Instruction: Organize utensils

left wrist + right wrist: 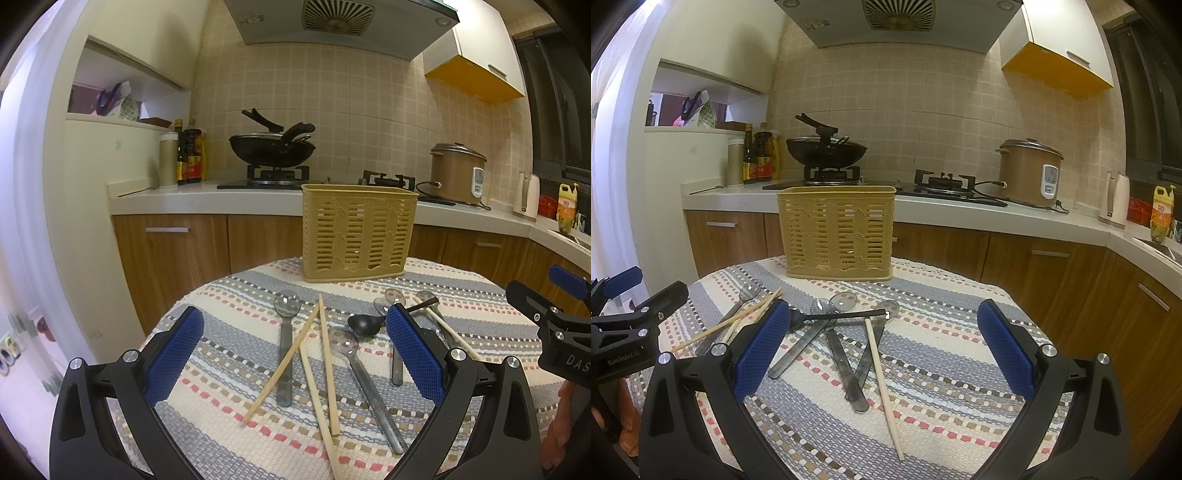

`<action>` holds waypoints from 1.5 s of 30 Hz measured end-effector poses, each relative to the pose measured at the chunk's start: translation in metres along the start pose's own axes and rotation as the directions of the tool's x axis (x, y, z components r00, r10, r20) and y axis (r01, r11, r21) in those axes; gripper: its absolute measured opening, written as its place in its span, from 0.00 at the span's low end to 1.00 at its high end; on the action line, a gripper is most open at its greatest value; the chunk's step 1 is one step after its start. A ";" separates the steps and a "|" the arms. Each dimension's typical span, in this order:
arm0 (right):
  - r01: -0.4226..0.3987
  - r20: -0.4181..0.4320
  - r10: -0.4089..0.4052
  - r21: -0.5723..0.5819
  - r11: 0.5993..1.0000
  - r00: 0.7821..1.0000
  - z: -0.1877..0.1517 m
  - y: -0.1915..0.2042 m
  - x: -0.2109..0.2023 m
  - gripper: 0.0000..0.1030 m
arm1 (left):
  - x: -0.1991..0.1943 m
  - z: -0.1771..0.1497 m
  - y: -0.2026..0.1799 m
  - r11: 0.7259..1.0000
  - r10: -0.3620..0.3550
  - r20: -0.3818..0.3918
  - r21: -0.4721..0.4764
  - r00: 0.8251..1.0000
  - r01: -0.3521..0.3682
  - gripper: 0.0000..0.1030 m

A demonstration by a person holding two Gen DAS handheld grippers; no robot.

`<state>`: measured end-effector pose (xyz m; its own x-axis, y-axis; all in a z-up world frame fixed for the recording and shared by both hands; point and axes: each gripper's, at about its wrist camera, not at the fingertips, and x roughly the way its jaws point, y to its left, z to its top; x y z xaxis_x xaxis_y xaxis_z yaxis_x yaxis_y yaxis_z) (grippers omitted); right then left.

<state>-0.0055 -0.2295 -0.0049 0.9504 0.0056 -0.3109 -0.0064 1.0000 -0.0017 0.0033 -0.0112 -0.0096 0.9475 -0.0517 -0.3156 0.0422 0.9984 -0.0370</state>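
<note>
The utensils are spread flat on the striped cloth (pixel 229 435), so each one can be reached from above. The yellow basket (pixel 356 232) is stood upright at 12 o'clock on the far side of the cloth, with its open top up, likely so things can be dropped in. Nothing can be seen inside it through the slots.

The left gripper (pixel 293 354) is held wide open over the chopsticks (pixel 327 365) and nothing is gripped. A clear spoon (pixel 285 343) is laid just beside them at 9 o'clock. A black spoon (pixel 364 325) is laid at 2 o'clock, partly hidden behind one blue pad.

The right gripper (pixel 881 352) is also held wide open with nothing in it (it looks ready to pick). A single chopstick (pixel 882 387) is crossed over the clear spoon handles (pixel 846 369) between its fingers.

The handle ends under the blue pads are covered. The number of clear spoons in the pile is hard to count, since they overlap. The table edge is cut off at the bottom.
</note>
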 end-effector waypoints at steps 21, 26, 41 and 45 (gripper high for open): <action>-0.031 -0.307 0.023 -0.022 0.999 0.951 0.024 -0.011 0.069 0.89 | 0.097 0.039 0.068 0.977 -0.190 -0.526 -0.019 0.829 0.211 0.72; -0.076 -0.469 0.092 0.052 0.996 0.879 0.020 -0.033 0.108 0.63 | 0.130 0.029 0.073 0.966 -0.244 -0.619 -0.089 0.747 0.242 0.62; -0.370 -0.608 0.248 -0.082 0.925 0.754 0.034 0.007 0.156 0.34 | 0.183 0.021 0.048 0.969 -0.220 -0.722 -0.083 0.656 0.233 0.47; -0.502 -0.661 0.268 -0.190 0.844 0.701 0.034 0.032 0.167 0.34 | 0.187 0.023 0.044 0.970 -0.207 -0.727 -0.067 0.655 0.232 0.47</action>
<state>0.1632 -0.1967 -0.0248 0.4587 0.2694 -0.8468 -0.5417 0.8402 -0.0262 0.1896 0.0237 -0.0485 0.3810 -0.2560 -0.8884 0.2398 0.9554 -0.1724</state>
